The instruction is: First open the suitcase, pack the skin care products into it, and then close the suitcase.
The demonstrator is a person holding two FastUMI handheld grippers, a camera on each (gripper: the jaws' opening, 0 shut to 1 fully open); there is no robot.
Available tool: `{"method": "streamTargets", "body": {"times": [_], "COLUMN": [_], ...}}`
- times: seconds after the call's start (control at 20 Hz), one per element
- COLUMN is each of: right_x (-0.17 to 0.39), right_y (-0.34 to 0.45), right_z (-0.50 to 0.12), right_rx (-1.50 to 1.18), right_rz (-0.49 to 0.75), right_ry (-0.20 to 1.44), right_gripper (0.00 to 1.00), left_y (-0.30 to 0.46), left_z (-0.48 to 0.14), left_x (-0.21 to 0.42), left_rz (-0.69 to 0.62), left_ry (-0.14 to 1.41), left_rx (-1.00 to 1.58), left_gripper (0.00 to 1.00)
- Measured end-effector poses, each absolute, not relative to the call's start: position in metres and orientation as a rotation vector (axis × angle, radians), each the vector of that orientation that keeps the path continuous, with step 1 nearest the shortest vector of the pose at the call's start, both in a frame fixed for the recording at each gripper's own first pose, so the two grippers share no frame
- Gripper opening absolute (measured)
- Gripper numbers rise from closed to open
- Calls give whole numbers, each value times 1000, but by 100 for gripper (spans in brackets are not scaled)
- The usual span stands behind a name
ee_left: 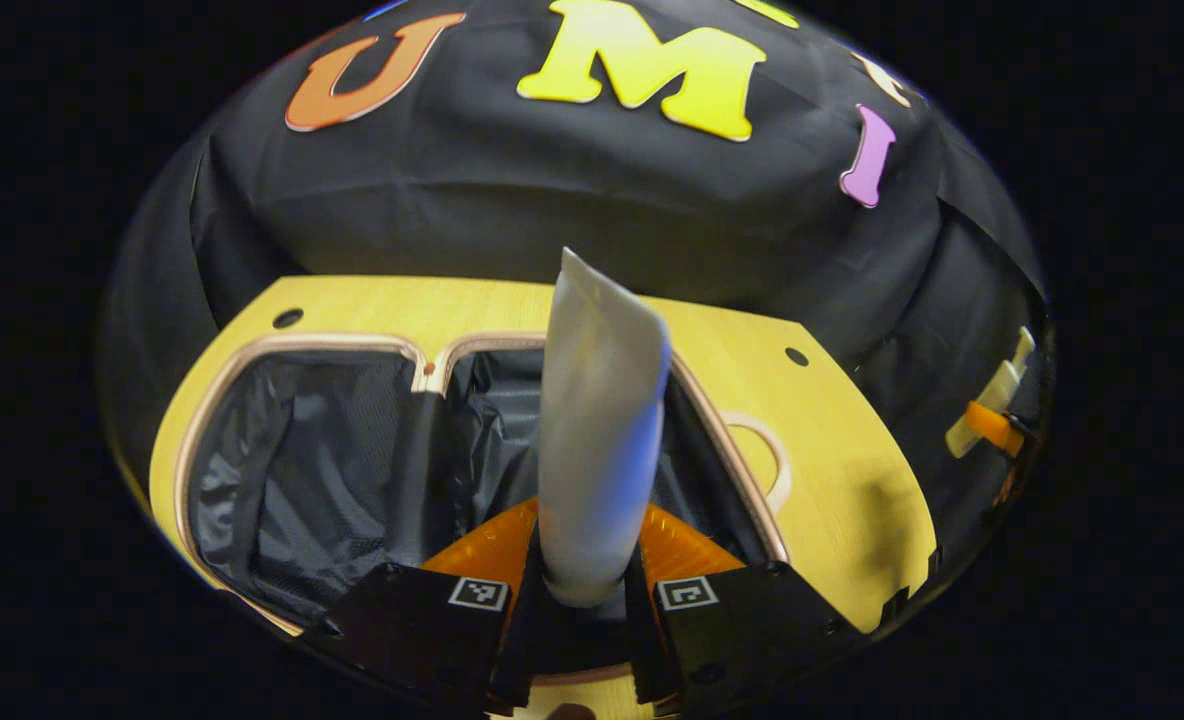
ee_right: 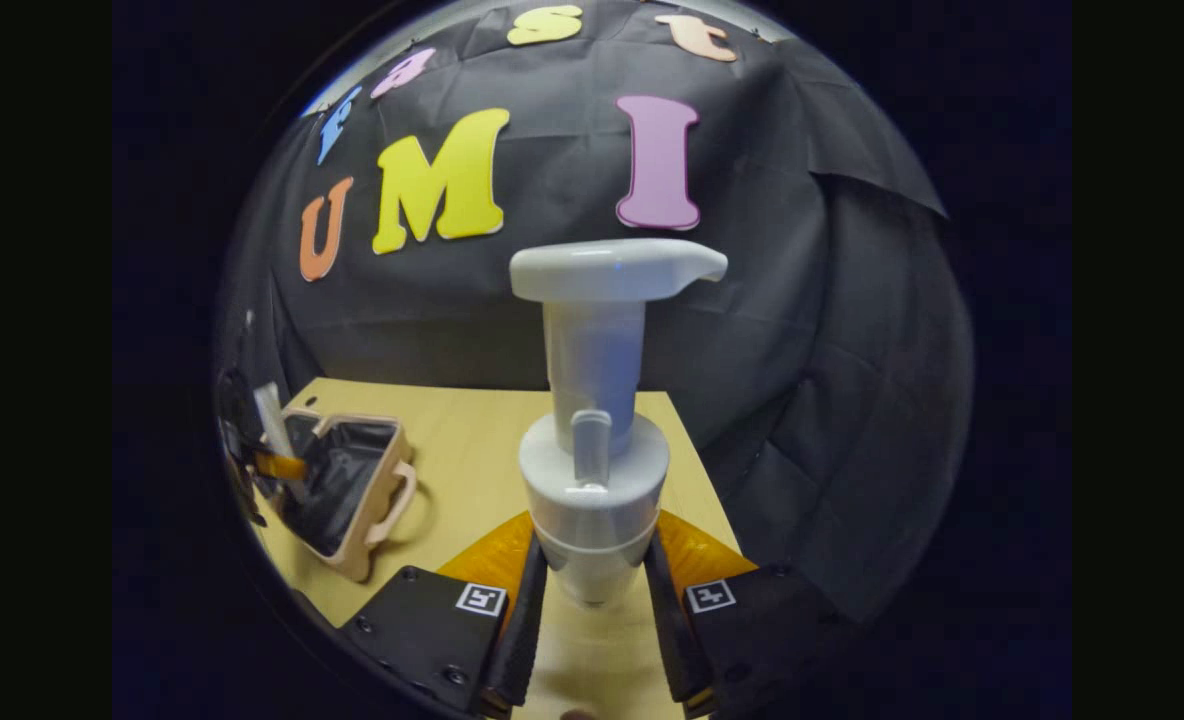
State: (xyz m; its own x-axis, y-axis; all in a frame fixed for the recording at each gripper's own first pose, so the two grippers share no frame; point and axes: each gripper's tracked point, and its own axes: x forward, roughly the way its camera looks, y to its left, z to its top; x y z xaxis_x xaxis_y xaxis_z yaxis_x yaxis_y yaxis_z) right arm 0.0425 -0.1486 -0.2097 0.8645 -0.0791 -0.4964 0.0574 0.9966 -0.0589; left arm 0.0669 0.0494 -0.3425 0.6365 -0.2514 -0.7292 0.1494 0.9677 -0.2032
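The left gripper (ee_left: 582,600) is clamped on a white tube (ee_left: 597,430), both fingers pressing its lower end, so the tube stands up and leans slightly away over the open suitcase (ee_left: 352,460). From the left gripper view the case lies flat on the yellow table (ee_left: 852,470), its two halves side by side, both lined with dark fabric, with a pale rim and a handle (ee_left: 767,455) at the right edge. The tube blocks the middle of the right half, so what lies there cannot be told. Far right in that view, the other gripper (ee_left: 997,425) shows at the edge, holding something pale. The right gripper (ee_right: 592,600) is closed on a white pump bottle (ee_right: 592,440), both fingers pressing the bottle just under its collar; the pump head points right, and the bottle hides the table's far edge behind it. The right gripper view shows the suitcase (ee_right: 352,490) from outside, well apart to the left, its handle (ee_right: 397,505) toward the camera, with the left gripper (ee_right: 272,465) and the tube (ee_right: 274,425) held over it. The bottle is held above bare table (ee_right: 472,440), away from the case.
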Motion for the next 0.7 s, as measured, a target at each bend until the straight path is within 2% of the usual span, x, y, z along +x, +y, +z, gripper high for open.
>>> {"method": "streamTargets", "body": {"times": [0.1, 0.15, 0.3, 0.35, 0.7], "right_x": [29, 23, 6, 2, 0], "right_y": [-133, -125, -99, -88, -4], "right_z": [-185, -177, -165, -165, -170], "right_rx": [-47, -45, -83, -113, -101], "right_rz": [-66, -59, -27, -2, 182], "right_ry": [500, 494, 493, 496, 533], "right_gripper": [48, 48, 45, 48, 48], "left_y": [52, 55, 59, 61, 60], "left_z": [-364, -373, -383, -386, -397], "left_x": [67, 67, 73, 73, 78], "left_rz": [-235, -232, -203, -187, -165], "left_ry": [938, 981, 1062, 1105, 1321], "left_rx": [-158, -158, -153, -136, -117], "left_gripper": [44, 40, 40, 40, 40]}}
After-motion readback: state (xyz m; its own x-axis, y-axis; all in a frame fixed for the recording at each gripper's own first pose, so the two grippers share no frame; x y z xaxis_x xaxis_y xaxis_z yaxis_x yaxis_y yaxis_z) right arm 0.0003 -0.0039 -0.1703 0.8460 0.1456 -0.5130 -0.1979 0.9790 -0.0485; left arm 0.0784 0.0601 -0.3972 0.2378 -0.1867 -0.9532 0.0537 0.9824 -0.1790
